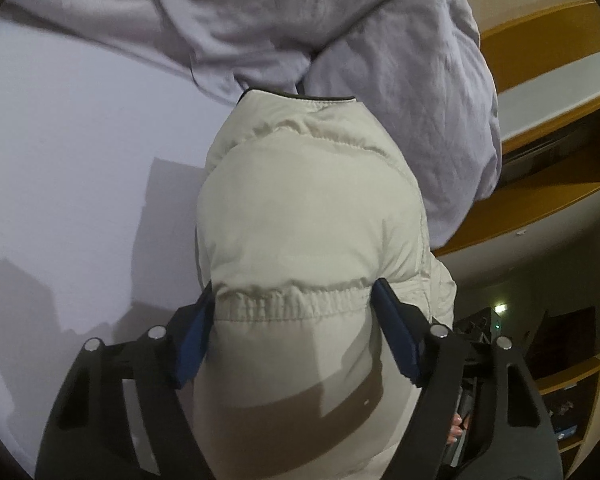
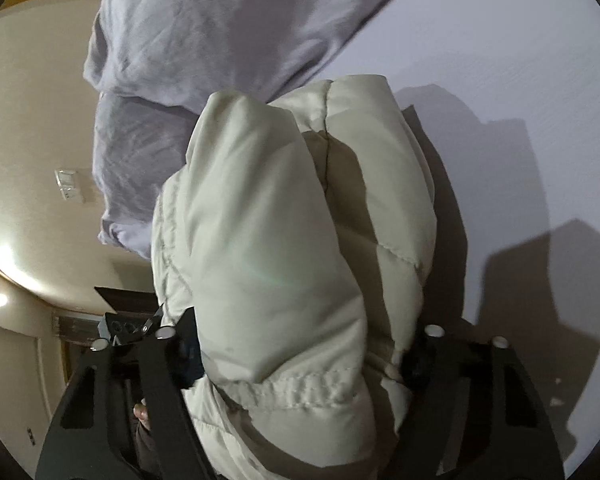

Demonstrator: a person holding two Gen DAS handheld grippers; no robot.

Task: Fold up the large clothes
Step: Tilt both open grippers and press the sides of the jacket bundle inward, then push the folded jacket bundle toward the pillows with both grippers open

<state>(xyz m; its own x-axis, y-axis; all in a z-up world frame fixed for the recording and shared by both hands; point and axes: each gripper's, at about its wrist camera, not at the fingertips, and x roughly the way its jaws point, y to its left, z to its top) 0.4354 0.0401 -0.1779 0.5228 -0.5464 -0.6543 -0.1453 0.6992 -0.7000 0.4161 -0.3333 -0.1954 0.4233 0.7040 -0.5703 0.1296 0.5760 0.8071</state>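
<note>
The left tool [image 1: 296, 316] is clamped on the gathered elastic hem of a cream puffer jacket [image 1: 312, 216], its blue pads [image 1: 194, 344] pressing both sides. The right tool [image 2: 300, 356] grips another stitched edge of the same jacket [image 2: 284, 240]. The jacket lies on the white bed [image 1: 80, 140], near the bed's edge, touching a rumpled lilac duvet [image 1: 400, 92].

A pale, smooth bed [image 1: 72, 128] spreads wide here. A crumpled lavender duvet [image 1: 284, 20] lies bunched along its far edge, and the cream puffer jacket [image 1: 312, 200] rests just beside it.
</note>
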